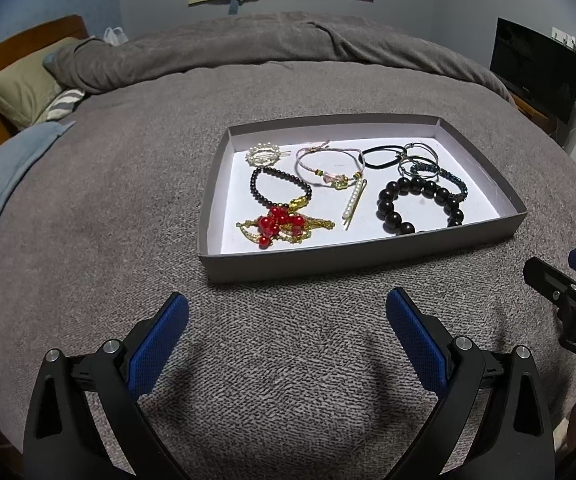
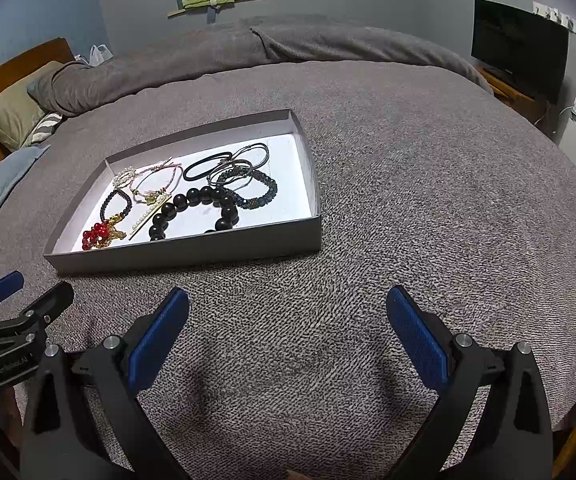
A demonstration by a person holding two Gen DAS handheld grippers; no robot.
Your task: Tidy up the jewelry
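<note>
1. One shallow grey tray (image 1: 368, 258) with a white floor sits on the grey bedspread (image 1: 128, 200), in the middle of the left wrist view and at centre-left of the right wrist view. All the jewelry lies inside it.
2. Two grippers are in sight. The left gripper (image 1: 287, 322) hovers over the bedspread just short of the tray's near wall, jaws wide apart and empty. The right gripper (image 2: 287, 322) hovers likewise, jaws wide apart and empty, with the tray up and to its left.
3. Beaded bracelets, three: one of large dark beads (image 1: 420, 208) at the tray's lower right, one of small black beads (image 1: 280, 188) at left, one of dark blue-grey beads (image 2: 252, 188) behind the large one.
4. One cluster of red beads with gold chain (image 1: 280, 224) lies at the tray's lower left, touching the small black bracelet.
5. One pale pink cord bracelet (image 1: 328, 164) lies mid-tray.
6. Pearl pieces, two: a round clip (image 1: 264, 154) at the upper left corner, and a straight pearl hairpin (image 1: 353, 204) near the middle.
7. One black elastic band (image 1: 382, 158) and some thin metal rings (image 1: 420, 154), overlapping so that I cannot count them, lie at the upper right.
8. Beyond the tray: one olive pillow (image 1: 20, 88) at the upper left, one dark screen (image 1: 536, 68) at the upper right.
</note>
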